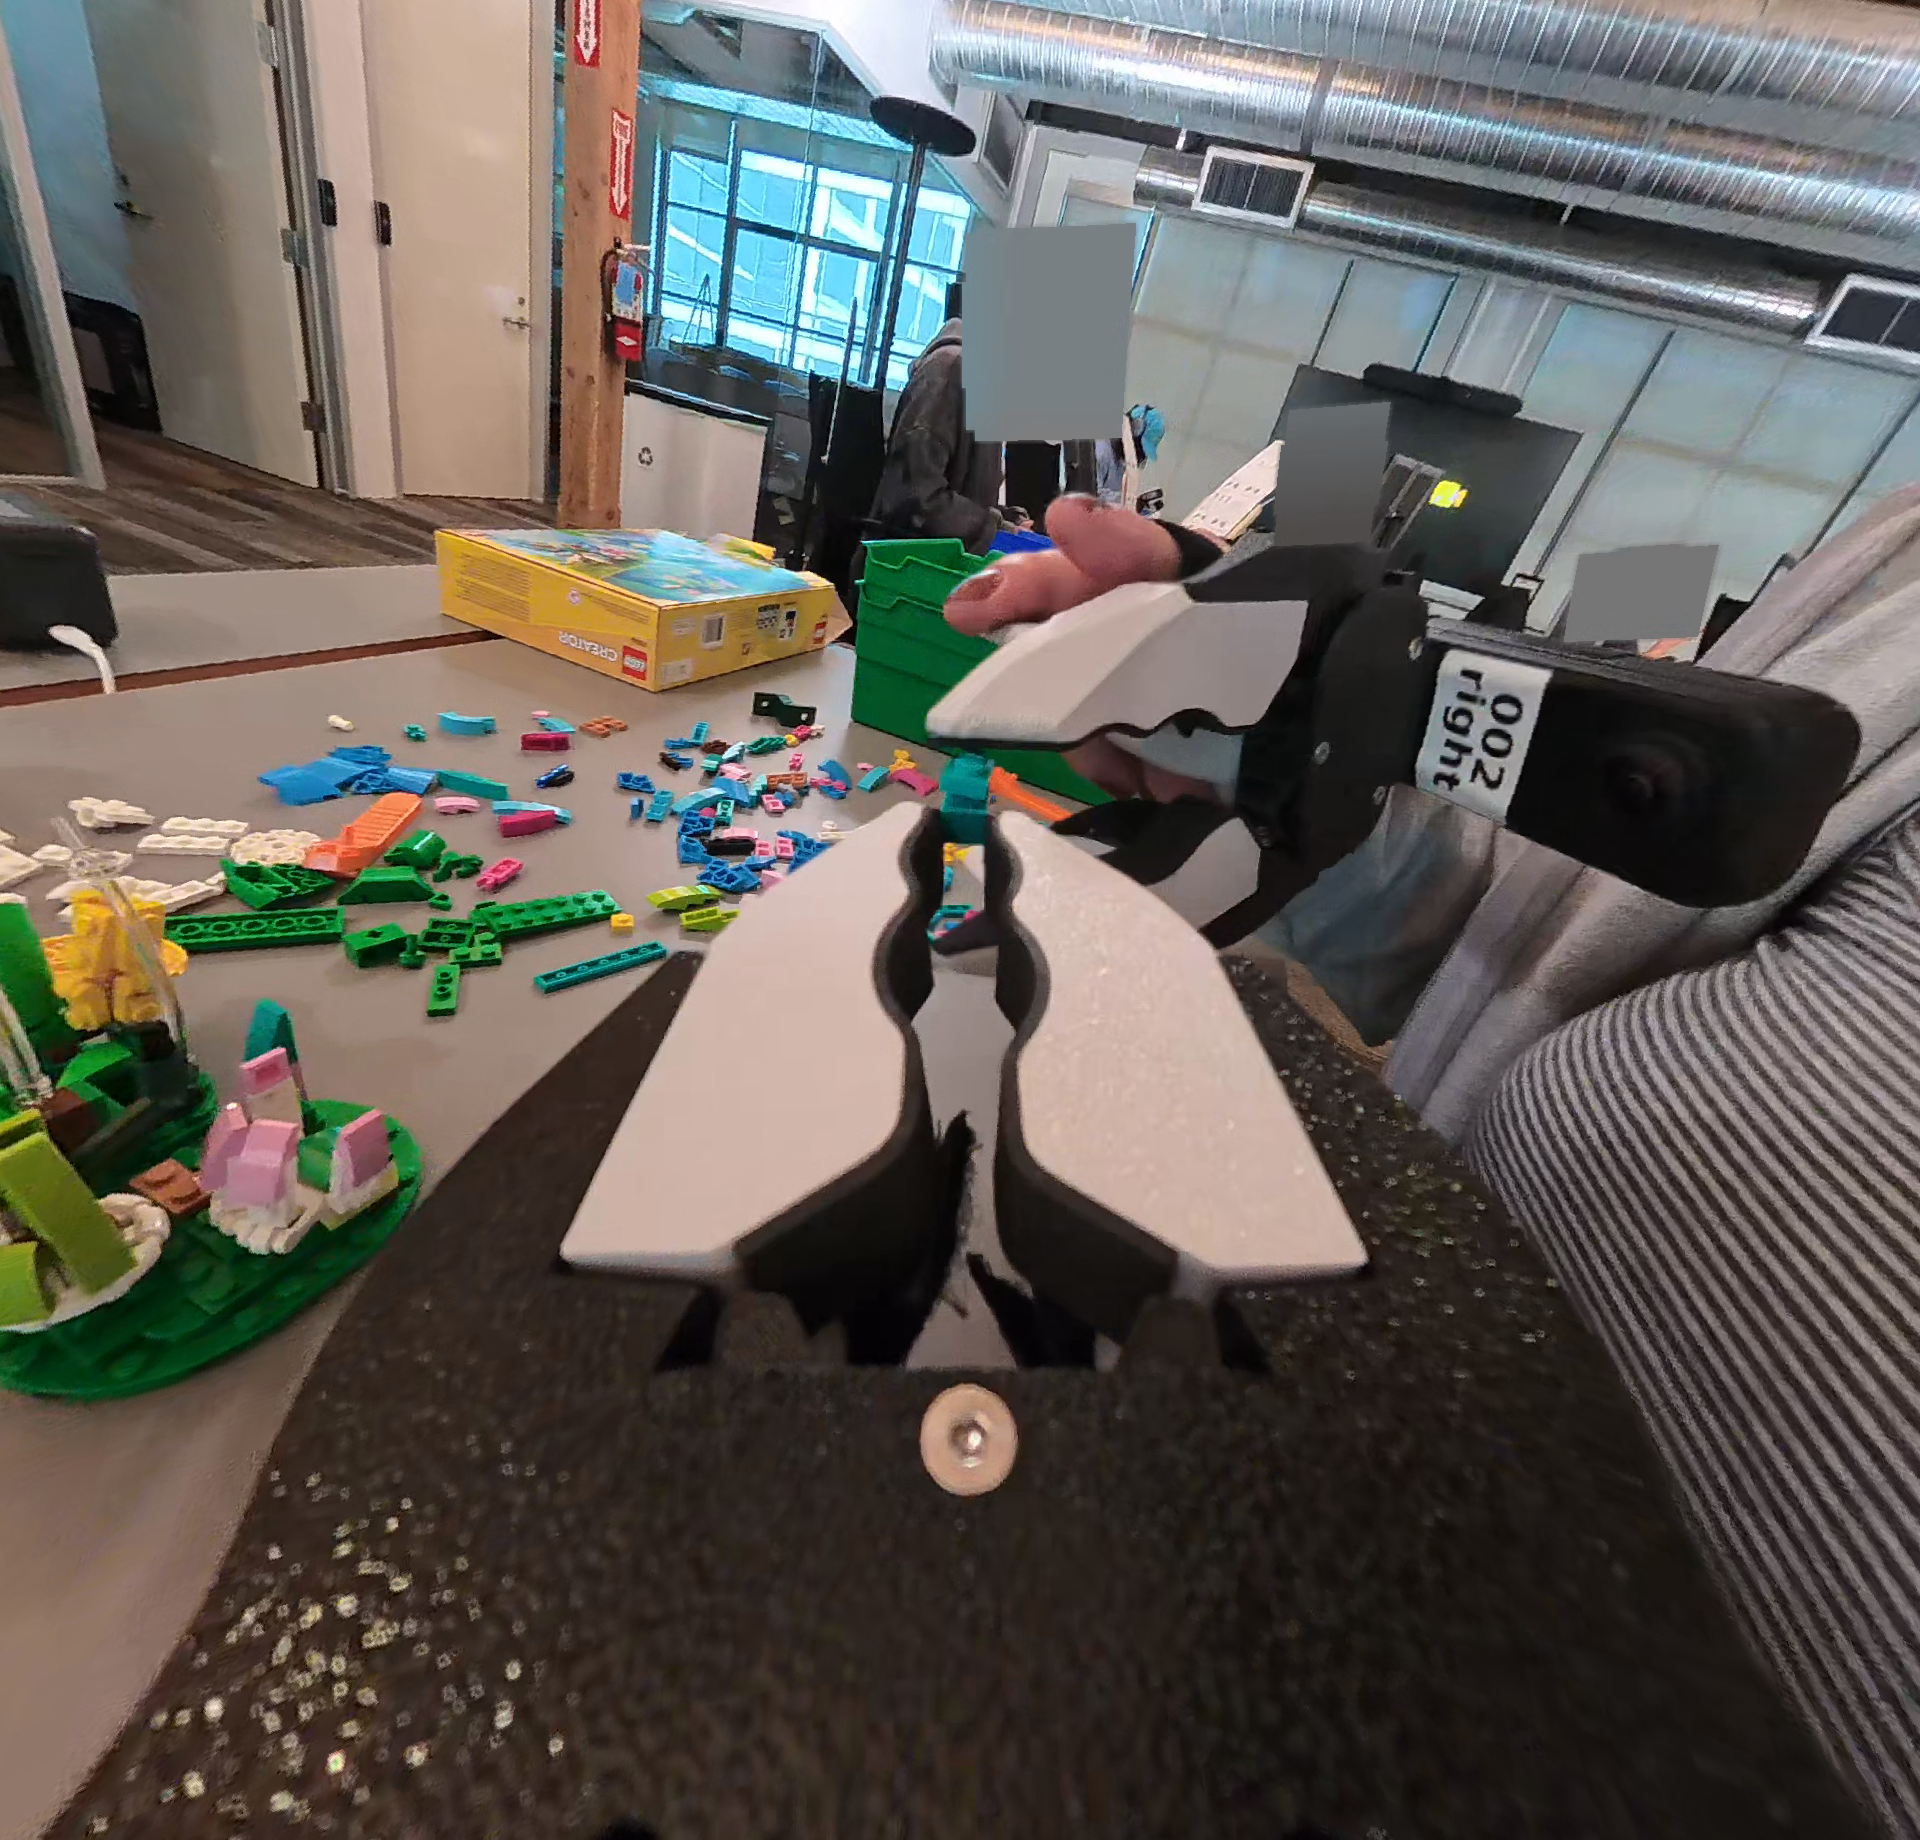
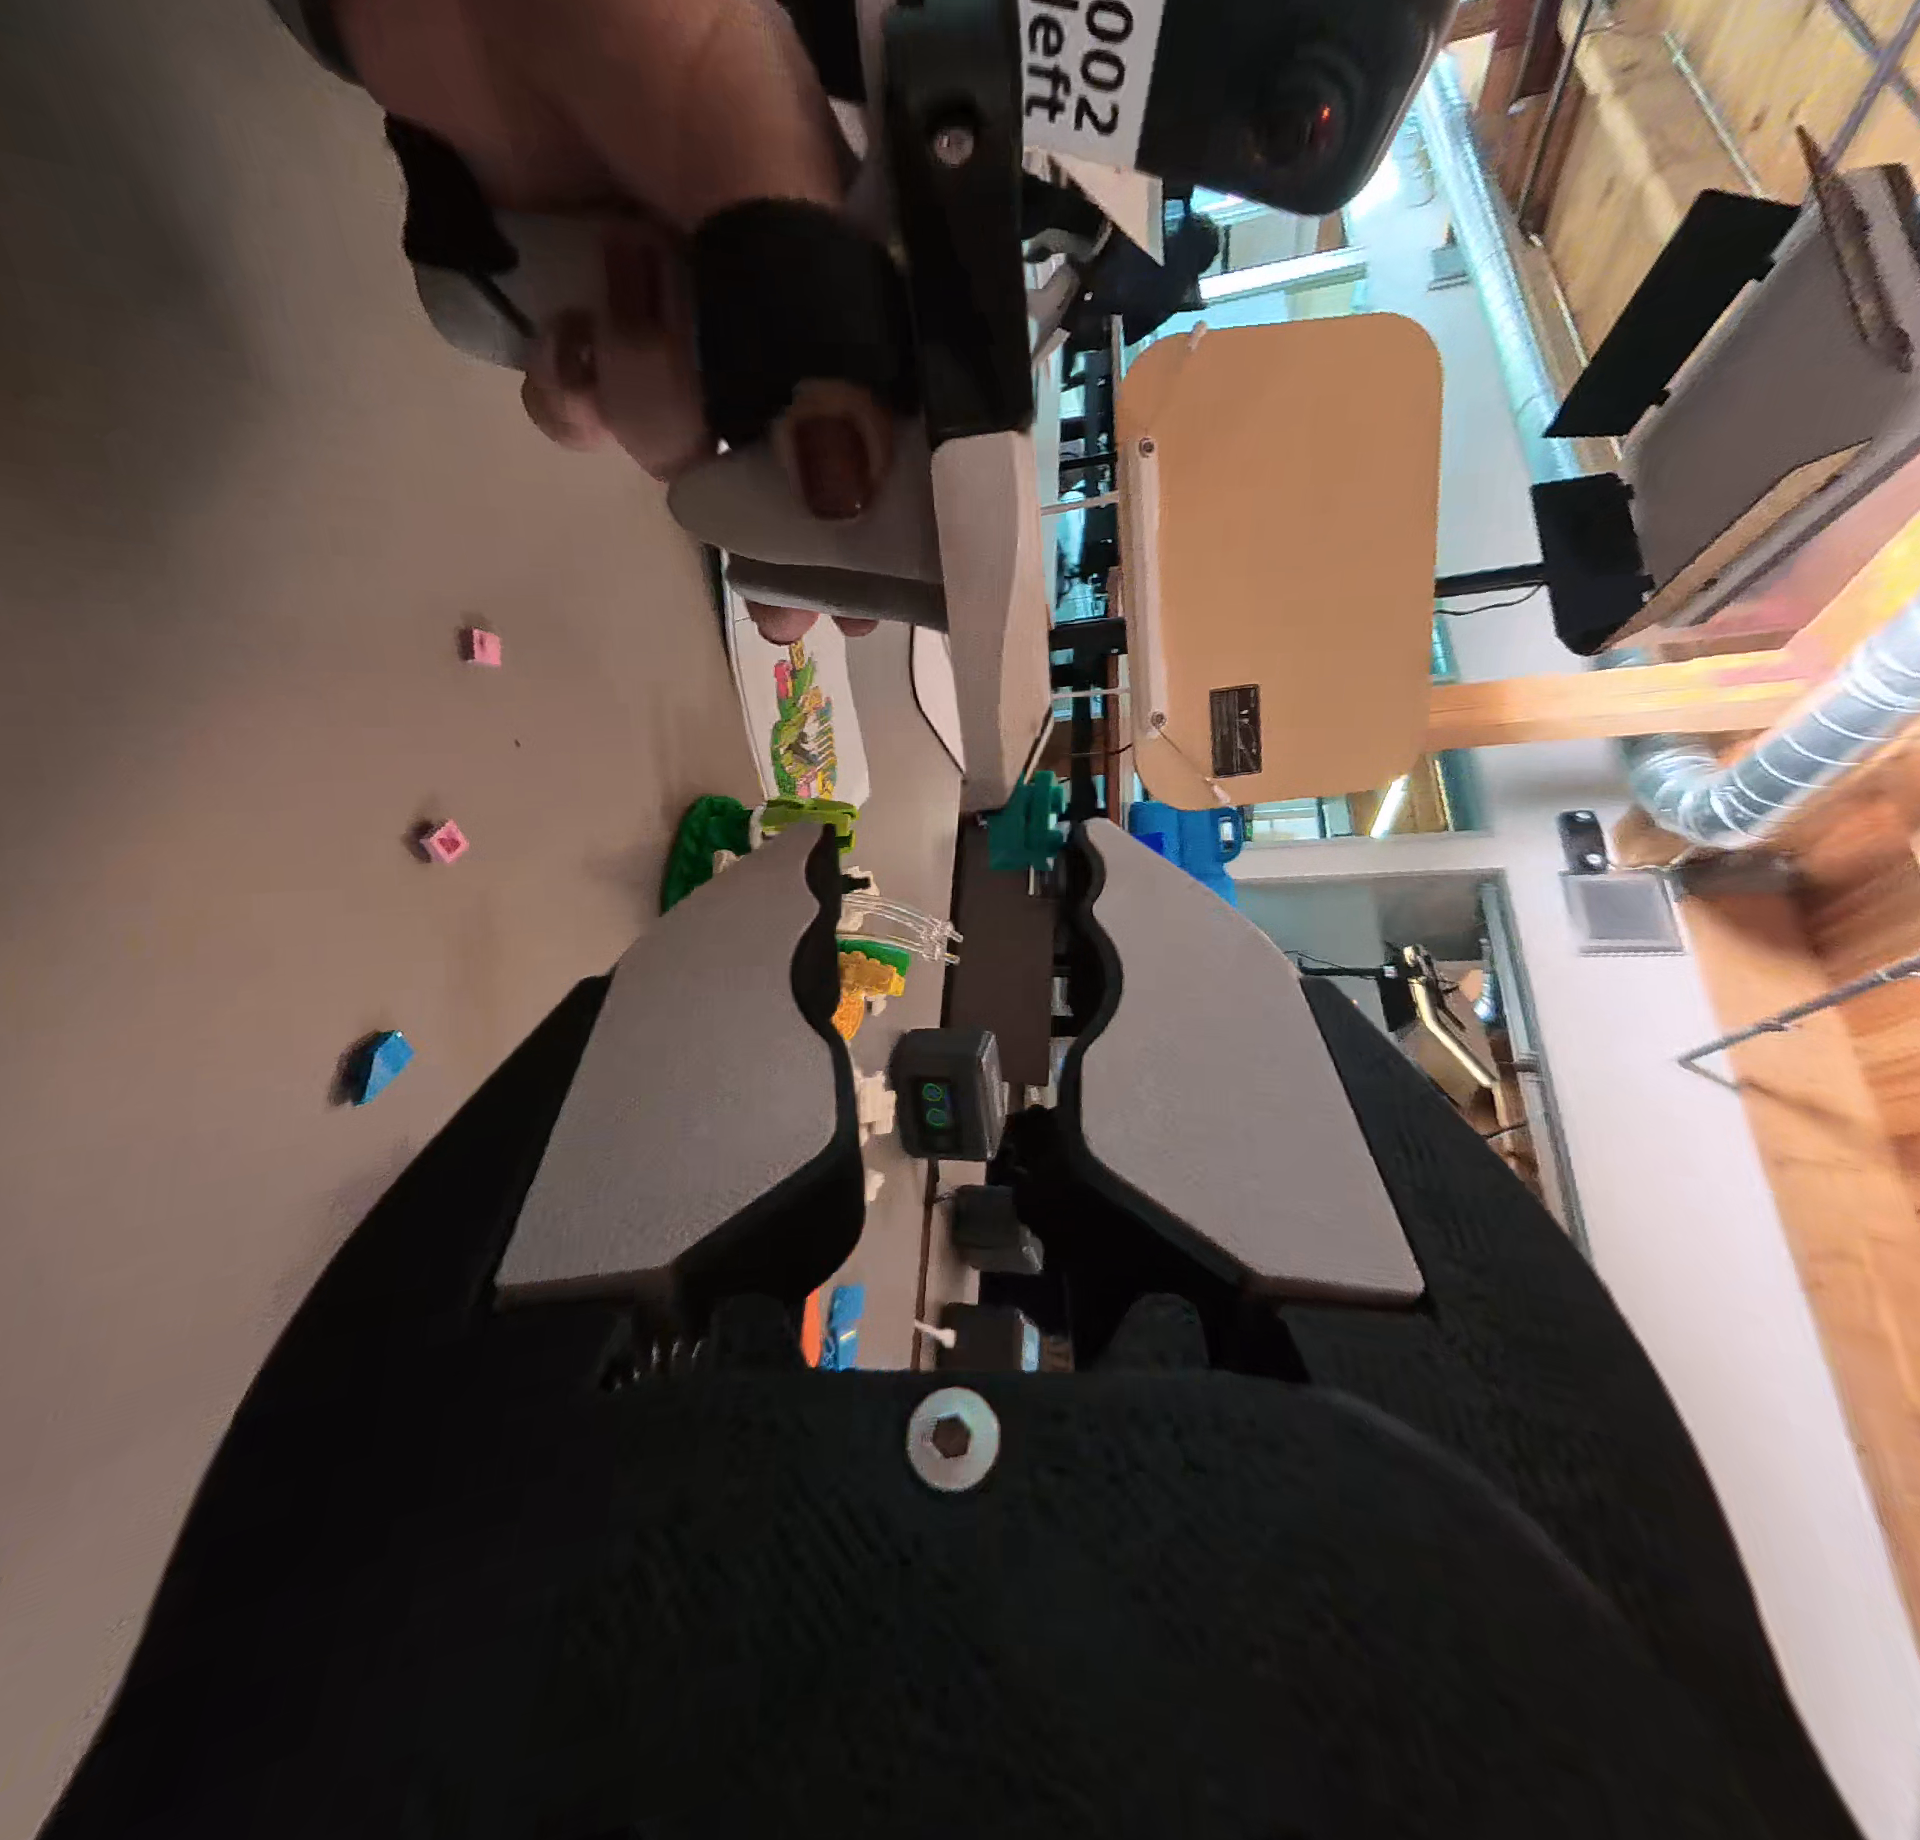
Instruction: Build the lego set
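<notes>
My left gripper (image 1: 958,829) is shut on a small teal lego piece (image 1: 964,793) and holds it at its fingertips above the grey table (image 1: 582,1084). The right gripper comes in from the right, and its upper finger (image 1: 1049,678) touches the top of the teal piece. In the right wrist view the right gripper (image 2: 954,845) is open, and the teal piece (image 2: 1023,814) sits between its tips, close to the right one. The left gripper's finger (image 2: 992,647) holds the piece from above.
A green lego garden build (image 1: 208,1260) with pink and yellow flowers stands at the left. Several loose bricks (image 1: 499,855) lie scattered across the table. A yellow set box (image 1: 634,595) and green bins (image 1: 904,637) stand behind. People stand in the background. My two grippers' fingertips are within a few centimetres of each other. Between my right fingertips and the green lego garden build (image 1: 208,1260) there is roughly 15 cm.
</notes>
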The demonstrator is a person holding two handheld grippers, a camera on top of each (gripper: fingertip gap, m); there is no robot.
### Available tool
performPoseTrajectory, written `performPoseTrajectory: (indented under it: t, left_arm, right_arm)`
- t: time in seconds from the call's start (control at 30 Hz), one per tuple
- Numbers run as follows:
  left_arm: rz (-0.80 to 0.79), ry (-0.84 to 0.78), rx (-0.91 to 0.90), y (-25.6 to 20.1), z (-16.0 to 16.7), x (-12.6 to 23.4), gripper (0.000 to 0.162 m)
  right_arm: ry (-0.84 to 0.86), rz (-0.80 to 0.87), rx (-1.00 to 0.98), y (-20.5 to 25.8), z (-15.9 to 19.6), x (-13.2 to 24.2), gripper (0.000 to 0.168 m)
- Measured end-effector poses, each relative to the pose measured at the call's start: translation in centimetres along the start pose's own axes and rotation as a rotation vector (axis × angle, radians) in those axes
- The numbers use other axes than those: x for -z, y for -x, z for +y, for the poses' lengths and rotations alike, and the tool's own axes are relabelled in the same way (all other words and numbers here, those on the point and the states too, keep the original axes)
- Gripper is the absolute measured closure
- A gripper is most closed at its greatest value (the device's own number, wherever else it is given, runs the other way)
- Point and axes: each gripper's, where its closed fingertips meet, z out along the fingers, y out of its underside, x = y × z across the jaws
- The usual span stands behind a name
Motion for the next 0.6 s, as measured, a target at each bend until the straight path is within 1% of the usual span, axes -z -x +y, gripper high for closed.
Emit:
performPoseTrajectory:
  t: [0.1, 0.2, 0.33, 0.5, 0.6]
  left_arm:
    - [0.011, 0.014, 0.008, -0.2, 0.1, 0.0, 0.155]
    - [0.018, 0.041, 0.010, -0.3, 0.3, 0.0, 0.155]
    - [0.016, 0.080, 0.019, -0.4, 0.5, 0.0, 0.155]
    - [-0.022, 0.156, 0.086, 0.2, 1.4, 0.0, 0.155]
    - [-0.048, 0.180, 0.091, 0.5, 1.8, 0.0, 0.155]
  right_arm:
    - [0.002, 0.022, 0.019, -0.4, 0.1, -0.2, 0.138]
    - [-0.003, 0.035, 0.039, -0.9, -0.1, -0.2, 0.155]
    - [0.006, 0.011, 0.078, -0.7, -0.1, -0.2, 0.157]
    - [0.102, 0.002, 0.284, -0.2, 0.5, -0.5, 0.158]
    - [0.141, -0.007, 0.374, 0.1, 0.7, -0.7, 0.158]
